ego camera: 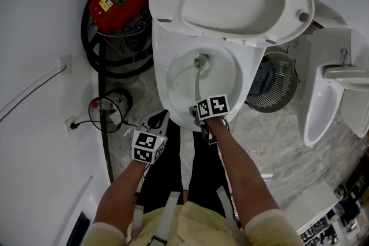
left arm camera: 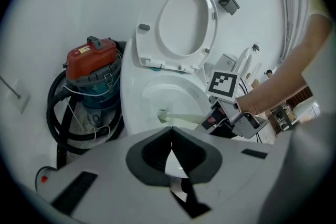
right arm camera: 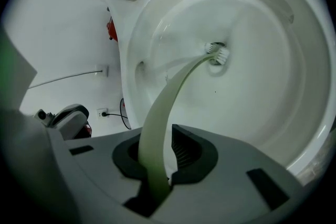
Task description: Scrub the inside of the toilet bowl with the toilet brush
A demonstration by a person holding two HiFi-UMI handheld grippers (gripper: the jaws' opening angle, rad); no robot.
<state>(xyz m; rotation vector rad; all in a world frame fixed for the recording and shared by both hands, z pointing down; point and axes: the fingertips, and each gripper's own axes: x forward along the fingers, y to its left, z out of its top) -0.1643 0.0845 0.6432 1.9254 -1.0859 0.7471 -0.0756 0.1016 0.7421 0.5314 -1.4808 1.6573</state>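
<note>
The right gripper (right arm camera: pixel 165 160) has its jaws slightly spread around the pale green, flat plastic handle of the toilet brush (right arm camera: pixel 173 97). The handle leans on one pad with a gap to the other, so it seems loosely cradled, not pinched. Ahead of and below this gripper, the white bristle head (right arm camera: pixel 218 54) sits low in the white ceramic toilet bowl (right arm camera: pixel 273 92), where scrubbing belongs. The left gripper (left arm camera: pixel 170 157), pressed together and empty, hangs alongside, clear of the bowl.
</note>
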